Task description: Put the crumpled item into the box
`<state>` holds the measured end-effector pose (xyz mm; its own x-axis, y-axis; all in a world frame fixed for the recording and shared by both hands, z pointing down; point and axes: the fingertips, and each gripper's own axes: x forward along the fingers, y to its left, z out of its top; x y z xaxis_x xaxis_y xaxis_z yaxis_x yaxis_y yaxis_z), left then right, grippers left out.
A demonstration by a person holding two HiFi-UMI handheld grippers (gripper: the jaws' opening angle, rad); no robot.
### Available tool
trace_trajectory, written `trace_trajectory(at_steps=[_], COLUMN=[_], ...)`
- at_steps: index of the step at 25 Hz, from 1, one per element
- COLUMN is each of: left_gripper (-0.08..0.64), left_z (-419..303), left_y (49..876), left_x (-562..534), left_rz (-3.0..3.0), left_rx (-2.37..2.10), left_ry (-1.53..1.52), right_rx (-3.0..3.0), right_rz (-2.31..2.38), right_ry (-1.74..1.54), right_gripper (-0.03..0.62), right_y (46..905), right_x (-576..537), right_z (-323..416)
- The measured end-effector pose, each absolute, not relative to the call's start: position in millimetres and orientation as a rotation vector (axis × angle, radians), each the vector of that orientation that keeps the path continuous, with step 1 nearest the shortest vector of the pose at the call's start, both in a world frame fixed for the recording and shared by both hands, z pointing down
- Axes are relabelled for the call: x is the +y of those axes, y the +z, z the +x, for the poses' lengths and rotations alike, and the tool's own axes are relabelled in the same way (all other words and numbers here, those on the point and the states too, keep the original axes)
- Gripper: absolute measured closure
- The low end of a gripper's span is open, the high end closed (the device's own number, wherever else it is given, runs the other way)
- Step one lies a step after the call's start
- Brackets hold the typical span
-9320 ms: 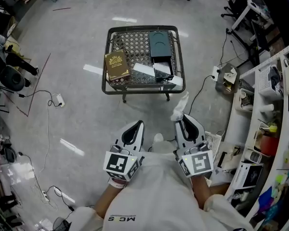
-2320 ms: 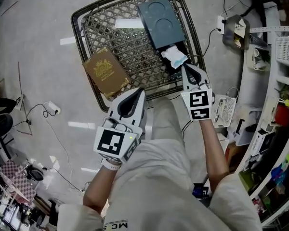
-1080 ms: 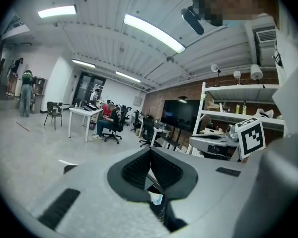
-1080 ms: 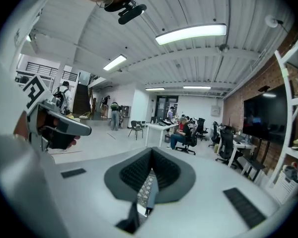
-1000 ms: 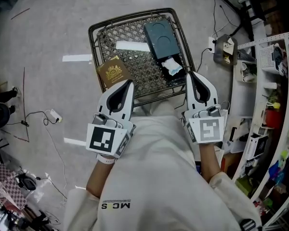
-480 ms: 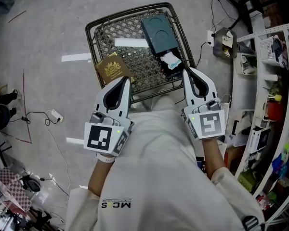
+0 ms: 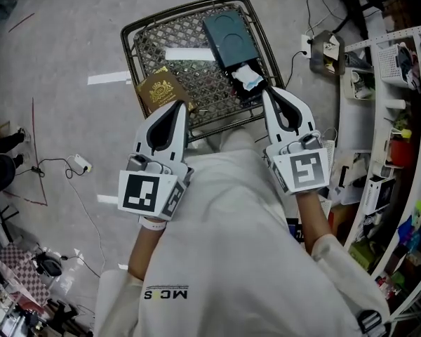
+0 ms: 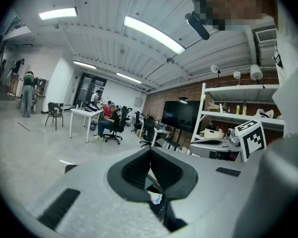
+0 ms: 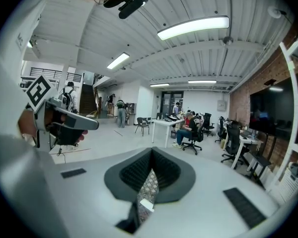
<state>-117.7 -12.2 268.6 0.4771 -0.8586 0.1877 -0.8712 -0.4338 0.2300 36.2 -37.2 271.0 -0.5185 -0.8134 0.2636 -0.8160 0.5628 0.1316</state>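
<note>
Crumpled item (image 7: 249,76), white with some blue, sits in the open black box (image 7: 243,93) at the near right corner of the wire-mesh table (image 7: 200,83). A dark teal lid (image 7: 228,38) lies flat just behind the box, touching it. A white strip (image 7: 188,54) lies on the mesh left of the lid. A brown book with a gold emblem (image 7: 159,90) is at the near left edge, partly covered by the left gripper.

Right gripper (image 7: 268,94) has its tip just beside the box's near side, clear of the crumpled item. Its jaws are closed together with nothing between them (image 9: 151,170), and mesh shows through the gap below. Left gripper (image 7: 173,112) hangs over the table's near edge by the book, jaws also pressed together and empty (image 8: 150,162).

Both are held out in front of the person's white shirt (image 7: 224,258), above a grey floor (image 7: 63,62).
</note>
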Motion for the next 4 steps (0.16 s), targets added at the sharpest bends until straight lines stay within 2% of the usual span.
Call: trace_trajectory(at_steps=[4], left_gripper=[0.535], left_z=[-123.3], left_y=[268.0], left_x=[-13.8], left_rz=[2.441], left_rx=[-1.489], left_ry=[0.050], right_rx=[-2.533], right_rz=[1.314], right_ry=[0.023], right_gripper=[0.577], right_y=[267.9], right_x=[-38.2], right_z=[25.0])
